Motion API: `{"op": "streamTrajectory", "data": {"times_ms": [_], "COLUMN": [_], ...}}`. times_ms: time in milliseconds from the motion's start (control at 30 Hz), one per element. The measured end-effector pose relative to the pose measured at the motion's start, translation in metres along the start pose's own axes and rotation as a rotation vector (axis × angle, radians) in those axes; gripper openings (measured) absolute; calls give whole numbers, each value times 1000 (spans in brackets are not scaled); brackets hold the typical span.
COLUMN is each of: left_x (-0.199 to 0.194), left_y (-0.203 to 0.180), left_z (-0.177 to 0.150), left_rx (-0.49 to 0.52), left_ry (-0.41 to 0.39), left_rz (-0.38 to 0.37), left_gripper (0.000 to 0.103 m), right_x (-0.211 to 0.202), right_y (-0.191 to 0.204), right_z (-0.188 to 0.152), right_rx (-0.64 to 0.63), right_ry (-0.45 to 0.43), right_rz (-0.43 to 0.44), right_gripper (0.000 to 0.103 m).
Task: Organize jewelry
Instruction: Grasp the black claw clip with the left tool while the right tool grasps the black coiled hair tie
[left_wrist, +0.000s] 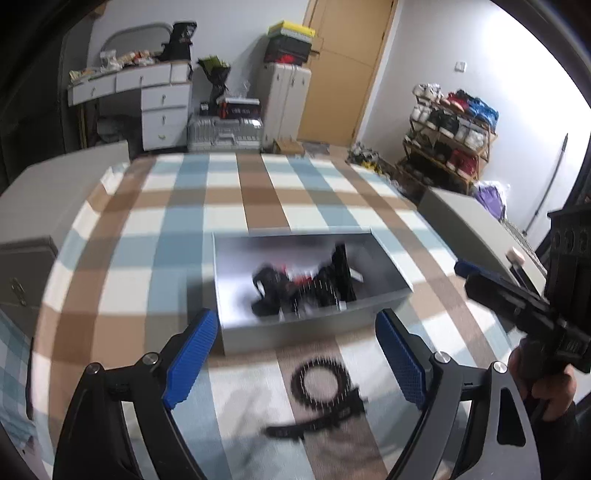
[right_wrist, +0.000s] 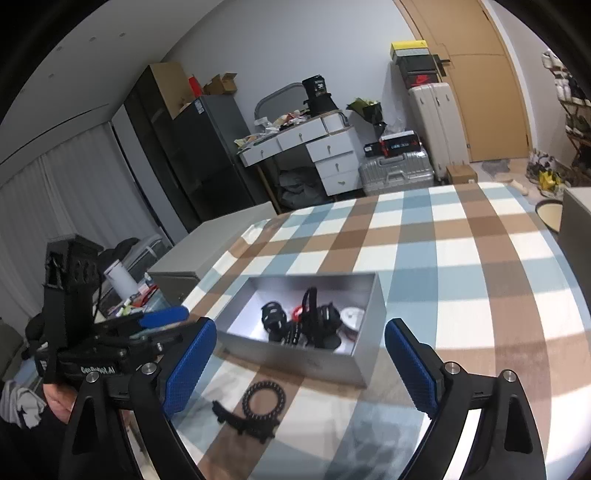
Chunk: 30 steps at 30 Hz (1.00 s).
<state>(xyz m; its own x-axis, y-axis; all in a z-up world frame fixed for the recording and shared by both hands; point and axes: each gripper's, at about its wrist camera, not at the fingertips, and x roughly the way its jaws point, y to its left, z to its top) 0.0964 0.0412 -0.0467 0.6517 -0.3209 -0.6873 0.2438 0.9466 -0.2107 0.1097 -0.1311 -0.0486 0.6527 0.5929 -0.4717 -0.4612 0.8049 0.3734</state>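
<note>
A checked tablecloth (right_wrist: 461, 258) covers the table. On it sits an open grey box (right_wrist: 369, 332) of dark jewelry (right_wrist: 314, 317). A black beaded bracelet (right_wrist: 264, 400) lies before it. Left gripper (left_wrist: 295, 362) and right gripper (right_wrist: 301, 365) hover spread, empty.

Worktop cloth (right_wrist: 461, 258): checked pattern in white, light blue and brown.
Box (right_wrist: 295, 363): silver-grey walls, pale grey interior.
Box contents (right_wrist: 314, 321): mostly black pieces, one red item, one white round item.
Beaded ring (right_wrist: 264, 400) on the cloth: black.
Strap piece (right_wrist: 240, 422) beside it: black.
Left gripper (left_wrist: 295, 363): black frame, blue textured pads, silver pivot screws.
Right gripper (right_wrist: 301, 363): same black, blue and silver scheme.
Door (right_wrist: 476, 85): tan wood.
Drawer unit (right_wrist: 332, 158): white.
Suitcase (right_wrist: 397, 171): silver, ribbed.
</note>
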Motion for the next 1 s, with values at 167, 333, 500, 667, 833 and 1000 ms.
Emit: {"op": "streamTrajectory", "data": {"times_ms": [167, 333, 500, 667, 833, 1000], "left_x": [22, 42, 58, 61, 68, 67], "left_y": [-8, -10, -17, -25, -42, -39], "left_z": [-27, -41, -46, -47, -55, -55], "left_rx": [42, 10, 12, 13, 103, 71], "left_ry": [129, 222, 272, 267, 268, 276], "left_rz": [-22, -14, 49, 107, 209, 223], "left_gripper": [89, 89, 89, 90, 94, 94], "right_x": [-8, -18, -22, -27, -27, -27], "right_y": [-2, -2, -4, -4, -6, -9], "right_z": [-15, -31, -44, -50, -52, -57], "right_rx": [25, 46, 66, 71, 76, 91], "right_ry": [16, 22, 42, 42, 42, 51], "right_rz": [-7, -6, -4, 3, 5, 16], "right_gripper": [94, 94, 94, 94, 94, 94]}}
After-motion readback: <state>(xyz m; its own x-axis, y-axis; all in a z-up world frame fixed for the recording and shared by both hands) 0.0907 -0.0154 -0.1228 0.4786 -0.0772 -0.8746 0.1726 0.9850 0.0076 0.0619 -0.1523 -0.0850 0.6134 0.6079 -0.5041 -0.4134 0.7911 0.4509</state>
